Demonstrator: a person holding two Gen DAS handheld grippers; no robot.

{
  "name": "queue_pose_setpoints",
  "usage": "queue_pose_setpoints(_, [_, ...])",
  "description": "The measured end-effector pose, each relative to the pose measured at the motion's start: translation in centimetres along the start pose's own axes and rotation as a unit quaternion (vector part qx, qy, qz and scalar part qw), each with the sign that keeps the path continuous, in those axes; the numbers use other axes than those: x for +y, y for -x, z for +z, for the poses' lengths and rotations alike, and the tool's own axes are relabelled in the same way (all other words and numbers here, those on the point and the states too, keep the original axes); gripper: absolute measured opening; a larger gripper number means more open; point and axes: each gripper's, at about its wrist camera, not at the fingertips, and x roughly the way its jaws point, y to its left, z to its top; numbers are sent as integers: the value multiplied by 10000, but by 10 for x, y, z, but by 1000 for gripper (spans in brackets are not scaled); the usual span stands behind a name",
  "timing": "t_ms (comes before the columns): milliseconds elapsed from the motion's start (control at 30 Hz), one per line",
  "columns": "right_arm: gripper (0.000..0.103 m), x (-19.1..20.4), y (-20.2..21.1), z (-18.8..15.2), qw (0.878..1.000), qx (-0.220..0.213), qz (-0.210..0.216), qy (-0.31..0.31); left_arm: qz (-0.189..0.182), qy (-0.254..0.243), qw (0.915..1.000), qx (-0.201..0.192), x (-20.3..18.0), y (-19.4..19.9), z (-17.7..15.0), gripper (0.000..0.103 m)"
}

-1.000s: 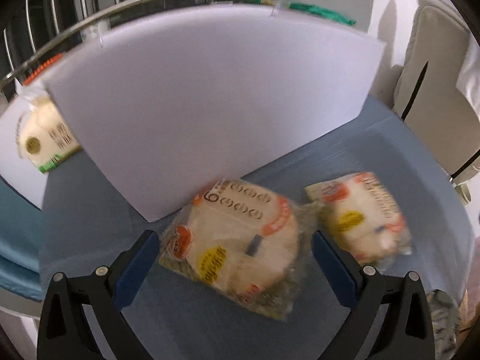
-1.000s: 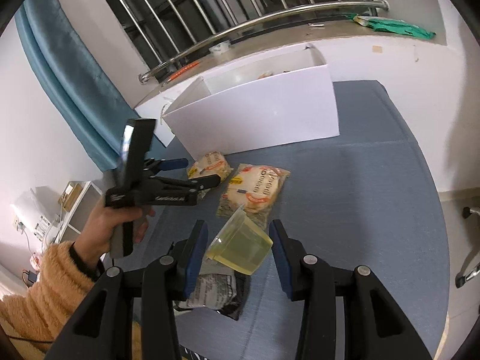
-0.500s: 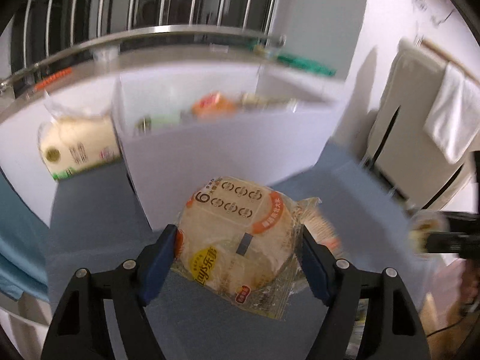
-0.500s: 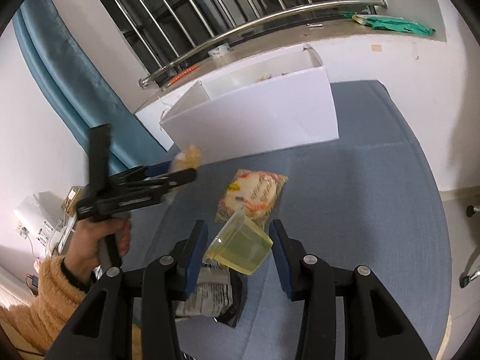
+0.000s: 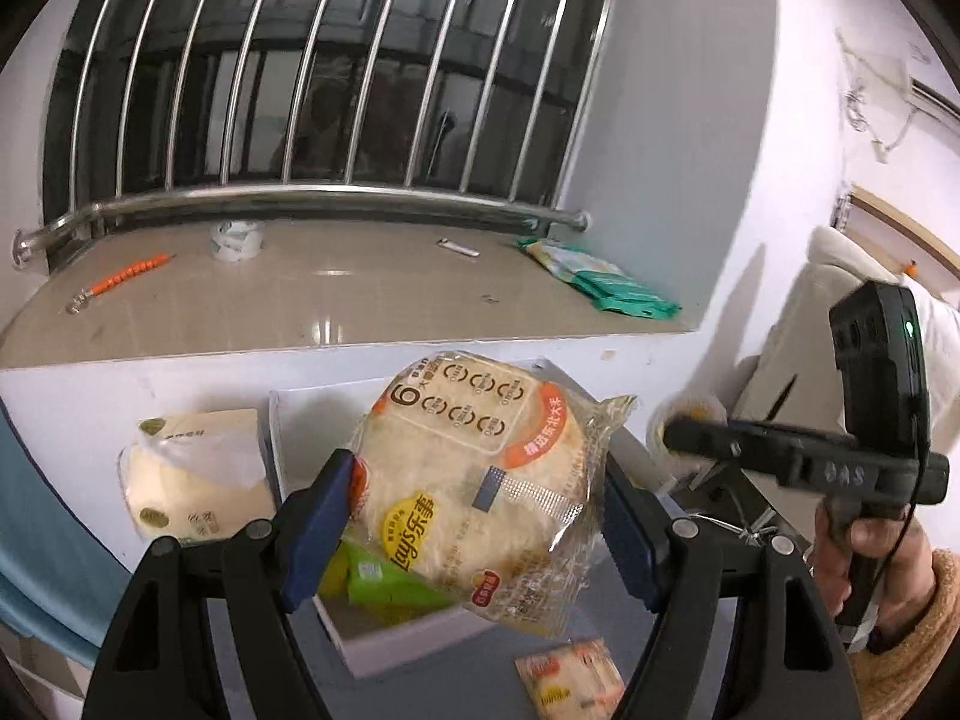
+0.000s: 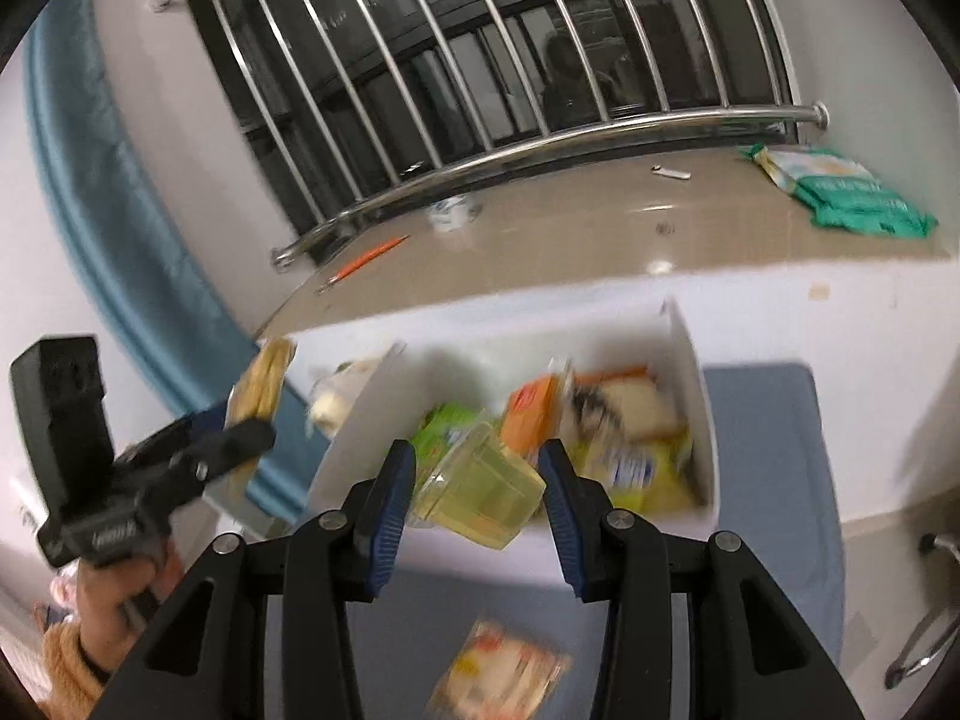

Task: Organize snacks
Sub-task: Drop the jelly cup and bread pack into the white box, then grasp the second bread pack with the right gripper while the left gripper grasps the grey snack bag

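Left gripper (image 5: 474, 510) pinches a round Lay's snack pack (image 5: 480, 480) by its two side edges, held in the air above the near-left corner of the white box (image 5: 396, 642). Blue pads press into the crinkly clear wrapper, so the jaws stand wide but are loaded. The pack looks light and puffy with a brittle-looking disc inside; the film is slick and the loose seam flaps stick out at upper right. Judgement: grip across the widest part works, and a harder squeeze could crack the contents. A tilted pack can slide out of the pads.

Right gripper (image 6: 477, 486) is clamped narrow on a clear yellowish plastic cup (image 6: 480, 492), lying tilted between the pads, over the front wall of the white box. The cup is probably thin and light, with springy walls that dent if squeezed; it is smooth, so it may rotate in the pads. Whether it is sealed I cannot tell.

The box already holds green, orange and yellow packets (image 6: 630, 456), blurred. One small snack packet (image 6: 498, 678) lies on the blue-grey table cover (image 6: 774, 480) in front of the box, not yet sorted; it is flat and soft, best taken by an edge. A tissue pack (image 5: 192, 480) sits left of the box, outside it.
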Motion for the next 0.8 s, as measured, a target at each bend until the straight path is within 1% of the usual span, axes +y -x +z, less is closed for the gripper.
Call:
queue_pose_setpoints(67, [47,-6,-15,18,9999,23,-87,-86,39,30,9999,112,5,-18,9,81])
queue_pose_setpoints(133, [49,-13,-28,33,9999,-1,-130,-69,132,64,9996,247,8,-34,13,88])
queue_pose_setpoints(167, [68,-16,-33,38,9998,-44,-208,-65,194,109,9990,390,10,-44,15,101])
queue_pose_setpoints(200, [84,-18,-37,42,9994,-41,-324,-91,233,156,9986,449,12,-48,14,103])
queue_pose_setpoints(233, [103,-21,-41,46,9991,-17,-395,-181,251,176,9983,495,11,-50,13,103])
queue_pose_setpoints(333, [103,-25,-43,47,9993,22,-218,-299,428,108,9976,537,10,-53,11,103])
queue_pose_setpoints(467, [103,-21,-39,39,9992,-8,-386,-62,435,70,9977,515,8,-50,4,103])
queue_pose_setpoints(600, [103,-21,-32,33,9992,13,-397,47,432,-62,9980,454,0,-39,-1,103])
queue_pose_setpoints(667, [103,-19,-28,28,9992,29,-384,101,457,-162,9979,423,-6,-28,-5,103])
queue_pose_setpoints(733, [103,-15,-18,19,9992,15,-357,185,366,-376,9981,326,-18,-13,-11,103])
queue_pose_setpoints(800, [103,-10,-9,7,9992,-10,-316,264,349,-560,9975,272,-29,3,-20,103])
